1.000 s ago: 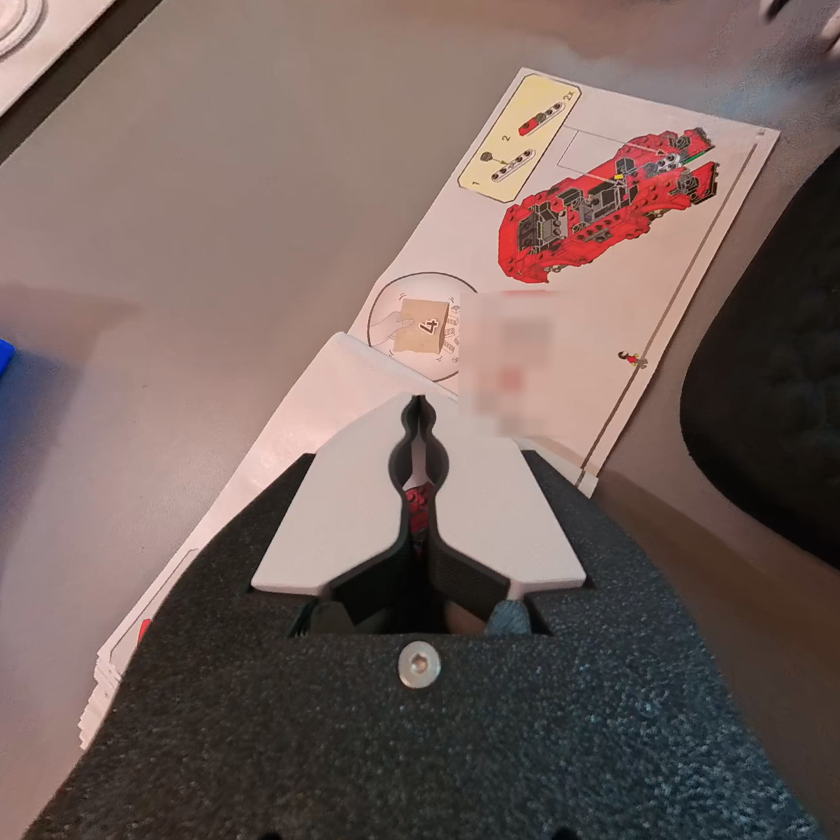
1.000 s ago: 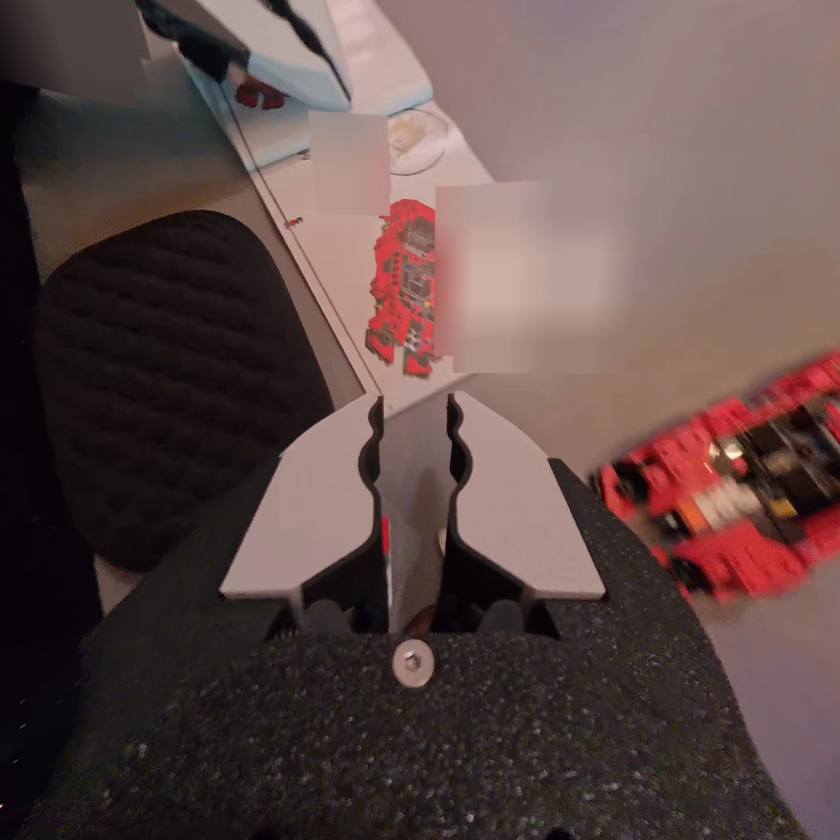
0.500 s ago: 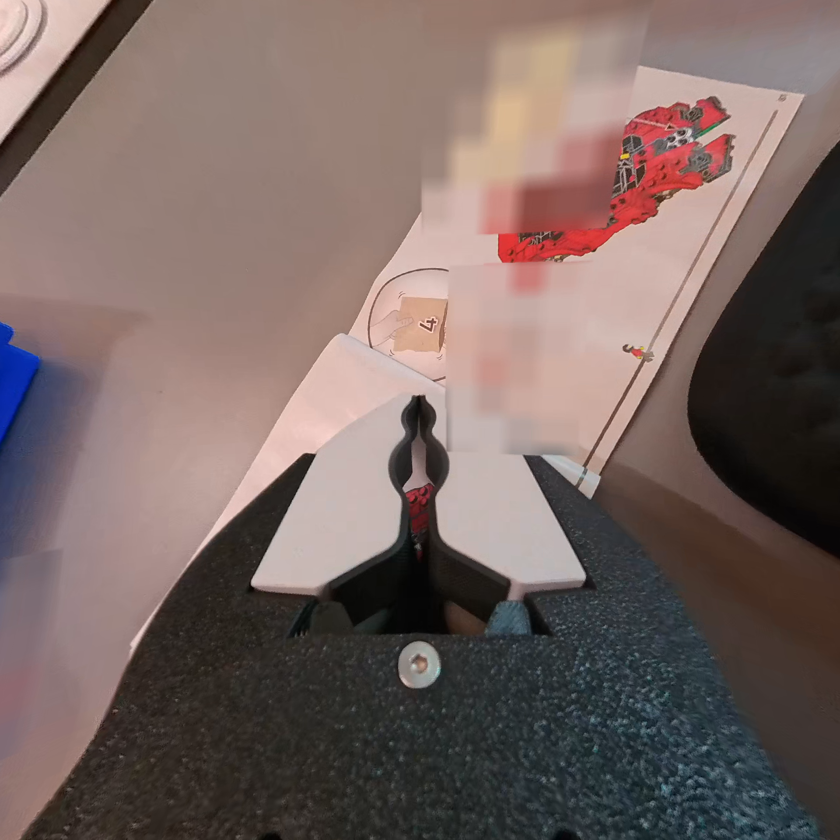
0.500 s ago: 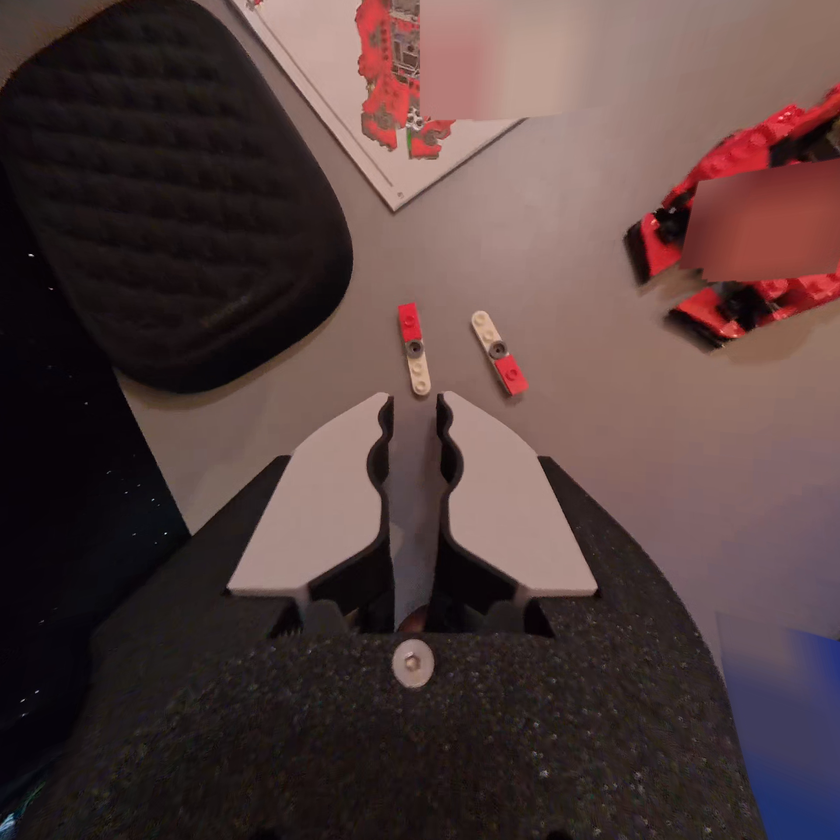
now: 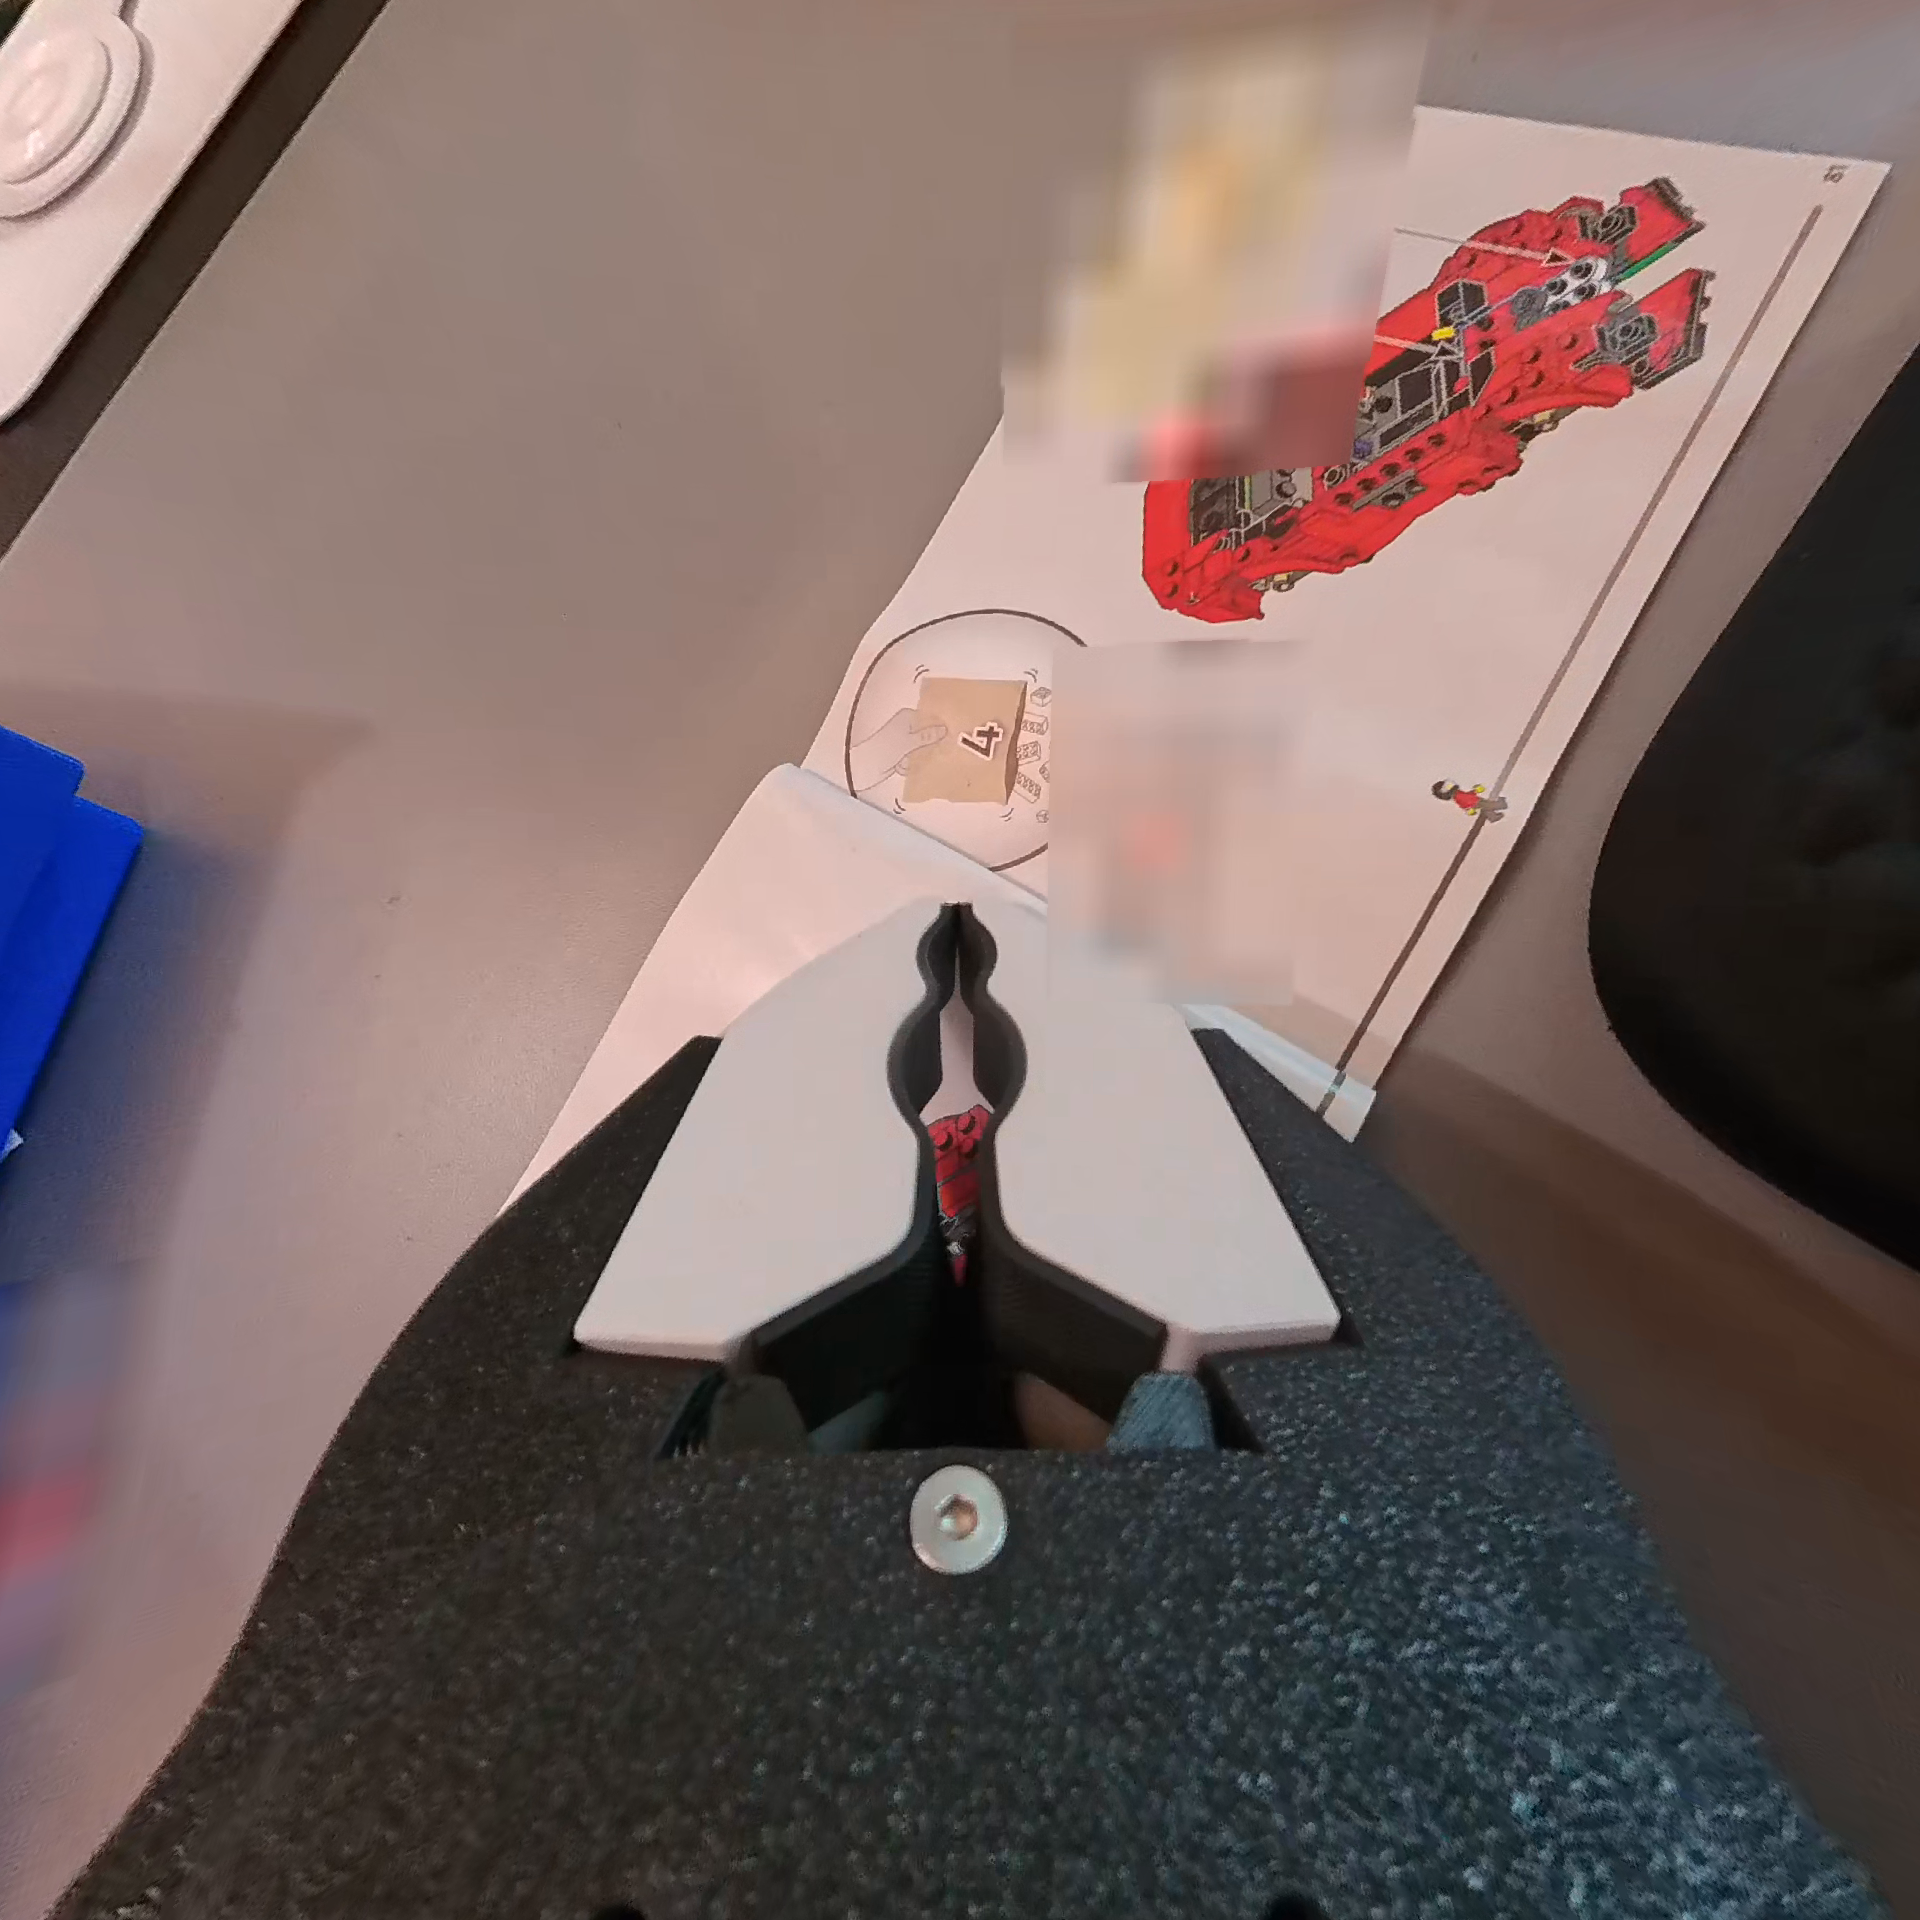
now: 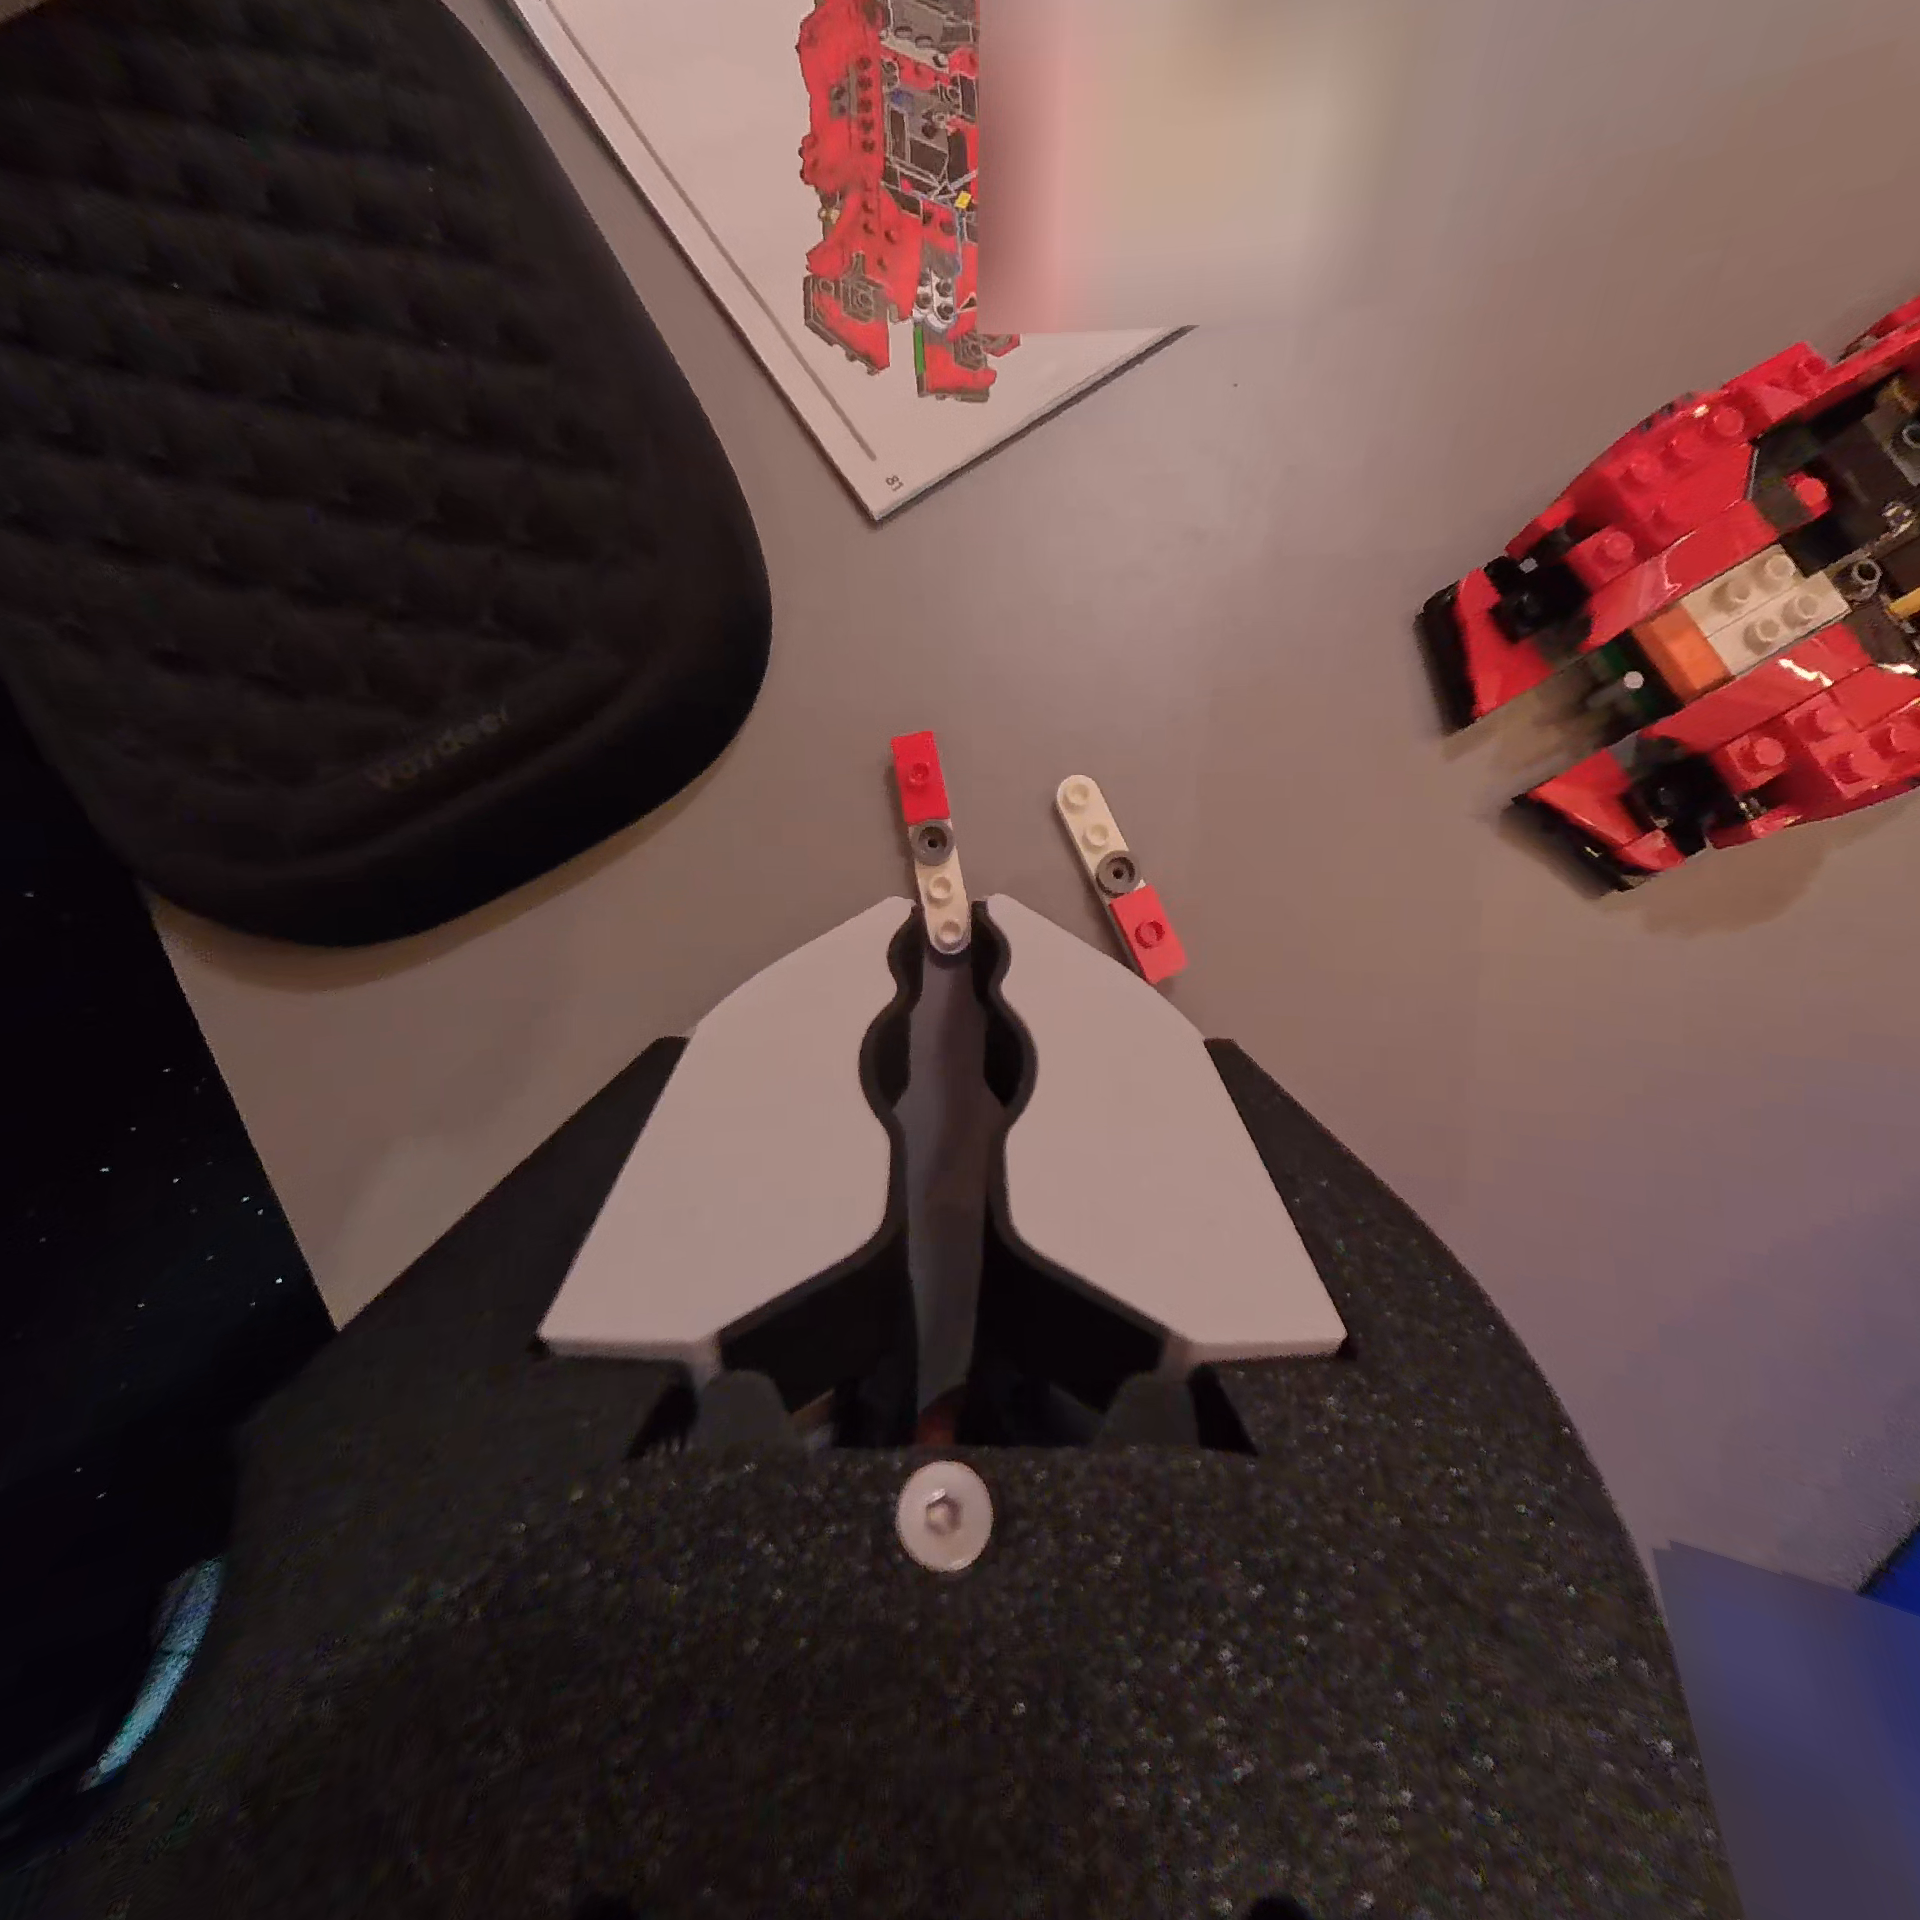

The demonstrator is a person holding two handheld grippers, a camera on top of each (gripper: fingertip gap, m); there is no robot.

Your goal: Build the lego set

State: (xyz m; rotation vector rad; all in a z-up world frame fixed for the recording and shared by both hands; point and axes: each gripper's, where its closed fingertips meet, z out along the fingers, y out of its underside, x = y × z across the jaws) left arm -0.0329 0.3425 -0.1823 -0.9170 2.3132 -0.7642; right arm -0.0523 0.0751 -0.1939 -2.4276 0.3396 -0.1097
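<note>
Where the right wrist view looks down on the grey desk [image 6: 1299, 1039], the right claw [image 6: 948, 914] stands with its jaws slightly apart, and the white end of a small plate assembly [image 6: 932, 842] lies in the gap between the tips. Whether the tips press on it cannot be told. This assembly consists of a white rounded plate, a dark grey round stud and a red plate at the far end. A second assembly of the same parts [image 6: 1120, 879] lies just beside it on the right, with its red plate at the near end, next to the right finger tip.

The partly built red lego car [image 6: 1704, 665] rests on the desk well apart to the right, showing black, white and orange bricks in its centre. The instruction booklet [image 6: 821, 312] lies open beyond the two assemblies, with a printed red car on the page. A black quilted pad [image 6: 343, 468] lies to the left of the booklet.

In the left wrist view, the left claw [image 5: 958, 914] has its jaws together at the tips and is positioned over the instruction booklet [image 5: 1455, 727]. A blue object [image 5: 52, 914] is visible at the left edge, blurred.
</note>
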